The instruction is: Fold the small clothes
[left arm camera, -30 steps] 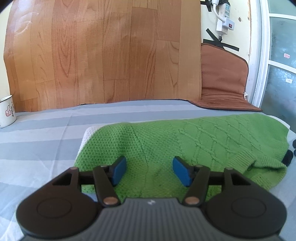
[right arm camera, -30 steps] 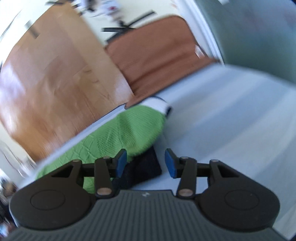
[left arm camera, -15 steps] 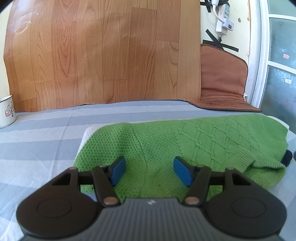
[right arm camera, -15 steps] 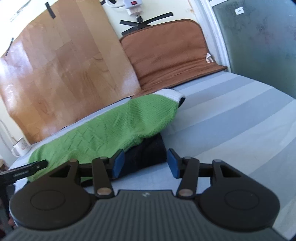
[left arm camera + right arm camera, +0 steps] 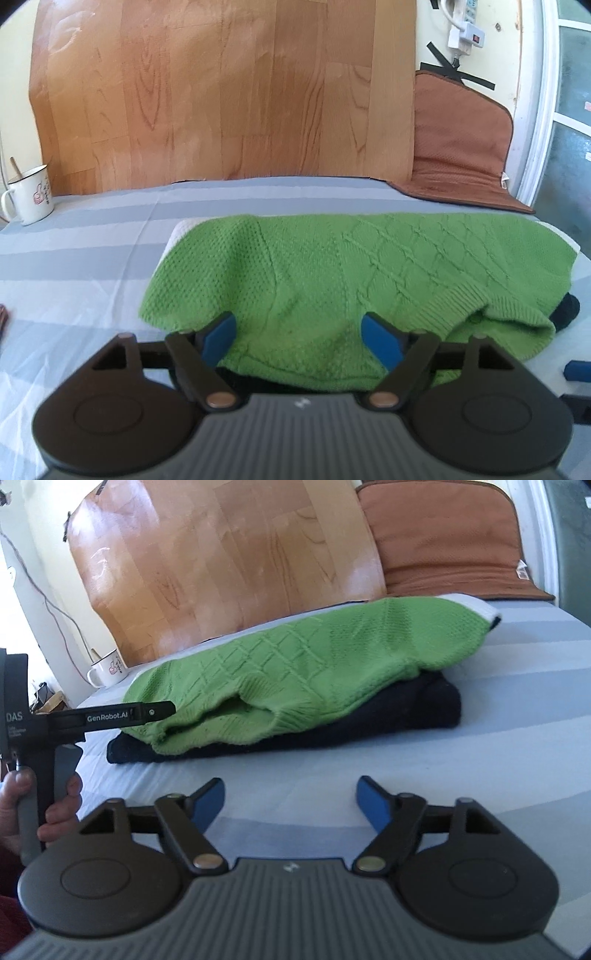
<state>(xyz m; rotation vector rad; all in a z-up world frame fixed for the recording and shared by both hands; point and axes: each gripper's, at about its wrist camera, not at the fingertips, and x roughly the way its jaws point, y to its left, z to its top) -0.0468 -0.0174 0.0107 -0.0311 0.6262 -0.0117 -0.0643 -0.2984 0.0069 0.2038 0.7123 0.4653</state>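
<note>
Covering the bed, a grey-striped sheet (image 5: pixel 92 266); wood-grain panel (image 5: pixel 221 92) behind.

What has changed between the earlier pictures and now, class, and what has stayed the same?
Both grippers have just been opening. The left gripper has widened its jaws over the green sweater without pinching it. The right gripper has backed away from the pile and levelled out; only the bed sheet lies between its jaws. The sweater still lies on the dark garment, and the mug is unmoved.
</note>
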